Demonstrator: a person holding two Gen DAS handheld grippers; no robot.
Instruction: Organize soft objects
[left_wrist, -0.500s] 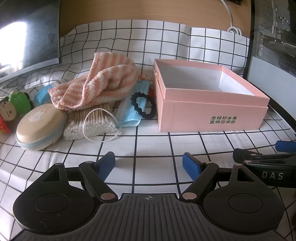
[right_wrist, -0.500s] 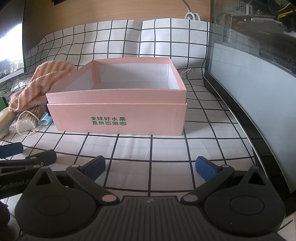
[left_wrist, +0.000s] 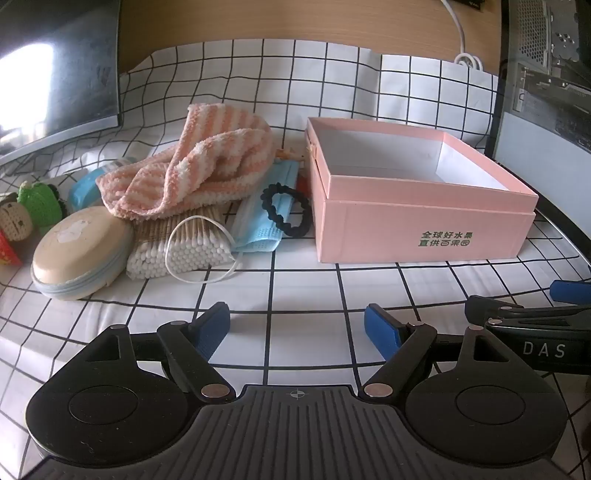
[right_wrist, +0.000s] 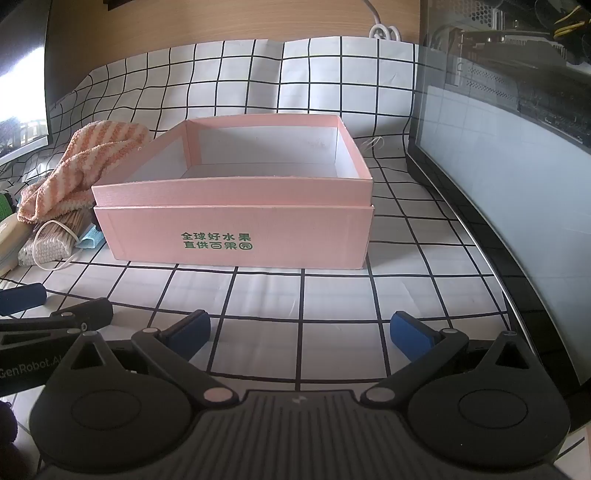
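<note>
Nothing has really changed in the last half second — both views match the earlier ones, the pile and the box lie where they did, and your tools have not closed in. So the task has not begun: the pink box holds nothing.

Your left tool is spread, nothing between its pads, hovering over the checked tabletop. The striped towel lies ahead at about 11 o'clock, well apart, draped over the cotton swabs and touching the blue face mask and black hair tie.

Your right tool is spread just as wide and empty — the box sits at 12 o'clock, the towel at 10 o'clock beyond its left wall.
</note>
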